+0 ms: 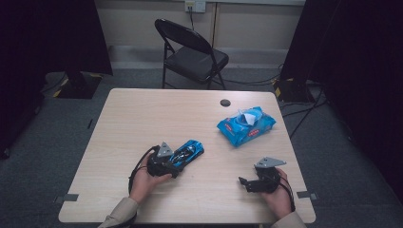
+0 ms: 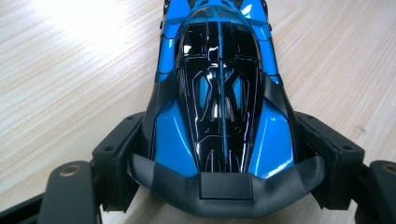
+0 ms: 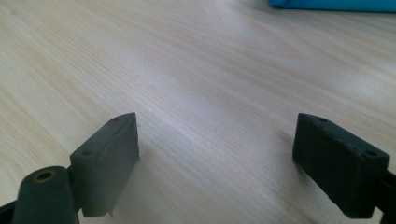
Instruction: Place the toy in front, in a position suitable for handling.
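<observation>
Your left hand-held gripper (image 1: 177, 161) lies low on the table (image 1: 142, 118), toward the near left part of it, and it has the blue toy car (image 1: 187, 152) between its jaws. In the left gripper view the toy car (image 2: 219, 93) runs straight away from the camera, its dark bumper end nearest to you and its glossy black canopy and blue body stretching toward the top edge. The two black pads (image 2: 116, 158) sit against the car's flanks on either side of that near end, so the grip is closed on the car at a fairly wide span. The car rests on the table surface, not lifted, with its far end pointing toward the middle of the table.

Your right hand-held gripper (image 1: 246, 183) sits well apart from the car, on the near right part of the table, held in your right hand (image 1: 278, 194). In the right gripper view its jaws stand wide with only bare wood (image 3: 210, 93) between them.

A blue pack of wipes (image 1: 246, 124) lies farther back on the right, near neither gripper. A dark folding chair (image 1: 190, 52) stands beyond the table's far edge.
</observation>
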Tool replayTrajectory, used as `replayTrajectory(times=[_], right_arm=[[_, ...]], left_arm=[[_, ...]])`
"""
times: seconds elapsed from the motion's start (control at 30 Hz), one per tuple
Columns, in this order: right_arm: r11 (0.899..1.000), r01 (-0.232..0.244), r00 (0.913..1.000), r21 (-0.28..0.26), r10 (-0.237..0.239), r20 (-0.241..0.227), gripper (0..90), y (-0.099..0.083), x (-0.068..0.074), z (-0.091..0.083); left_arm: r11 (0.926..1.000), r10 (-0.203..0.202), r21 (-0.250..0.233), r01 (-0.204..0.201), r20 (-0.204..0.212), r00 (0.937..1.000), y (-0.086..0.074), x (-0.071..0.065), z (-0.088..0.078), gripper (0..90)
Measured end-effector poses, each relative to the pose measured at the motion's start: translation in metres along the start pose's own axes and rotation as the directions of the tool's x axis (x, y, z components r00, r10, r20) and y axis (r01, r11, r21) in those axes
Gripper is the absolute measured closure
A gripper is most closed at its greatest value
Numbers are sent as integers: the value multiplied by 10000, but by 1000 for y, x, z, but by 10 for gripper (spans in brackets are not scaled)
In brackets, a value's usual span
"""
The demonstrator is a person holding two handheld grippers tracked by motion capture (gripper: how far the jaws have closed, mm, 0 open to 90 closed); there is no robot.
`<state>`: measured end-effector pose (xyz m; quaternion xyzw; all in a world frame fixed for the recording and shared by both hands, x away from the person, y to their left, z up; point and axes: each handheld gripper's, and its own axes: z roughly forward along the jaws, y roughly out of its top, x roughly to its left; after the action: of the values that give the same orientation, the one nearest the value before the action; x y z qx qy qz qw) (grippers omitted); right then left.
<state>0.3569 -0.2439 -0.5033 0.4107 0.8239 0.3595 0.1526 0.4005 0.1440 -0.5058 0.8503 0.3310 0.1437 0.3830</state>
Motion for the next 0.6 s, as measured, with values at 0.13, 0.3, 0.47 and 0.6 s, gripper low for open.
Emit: replayTrajectory(times=[0.13,0.3,0.47,0.6], right_arm=[[9995,103,9999,296,-106,107,154,3,-2,-1],[9986,287,9996,446,-291,69,158,7,-2,0],[9988,247,9997,422,-249,59,161,16,-6,-2],[9992,150,9999,376,-150,6,161,25,-12,-4]], left_arm=[[10000,-2,-13,2,21,10000,0,0,0,242],[10000,-5,-12,5,23,10000,0,0,0,242],[10000,-3,-14,4,23,10000,0,0,0,242],[10000,-2,-12,2,20,10000,0,0,0,242]])
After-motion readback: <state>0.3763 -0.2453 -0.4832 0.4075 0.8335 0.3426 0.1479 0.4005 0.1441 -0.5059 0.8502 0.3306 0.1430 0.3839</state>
